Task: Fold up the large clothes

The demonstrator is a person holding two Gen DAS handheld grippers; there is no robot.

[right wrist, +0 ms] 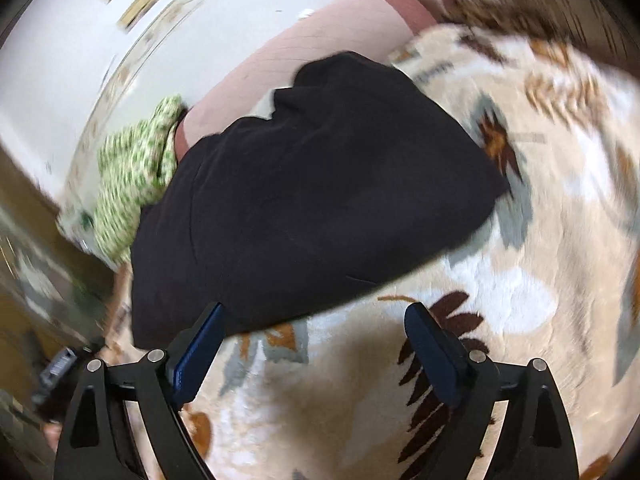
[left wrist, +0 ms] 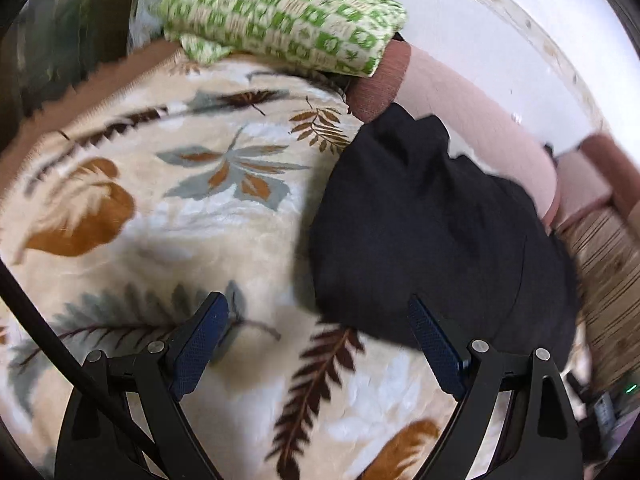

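Plush leaf-print blanket | black garment folded (perhaps) | smooth, rounded

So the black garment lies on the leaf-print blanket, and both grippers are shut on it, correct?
Not quite. The black garment does lie on the leaf-print blanket, but both wrist views show the left gripper and right gripper open, holding nothing.

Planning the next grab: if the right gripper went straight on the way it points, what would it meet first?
Most likely the near edge of the black garment, lying on the leaf-patterned blanket. The open right gripper holds nothing; depth is uncertain.
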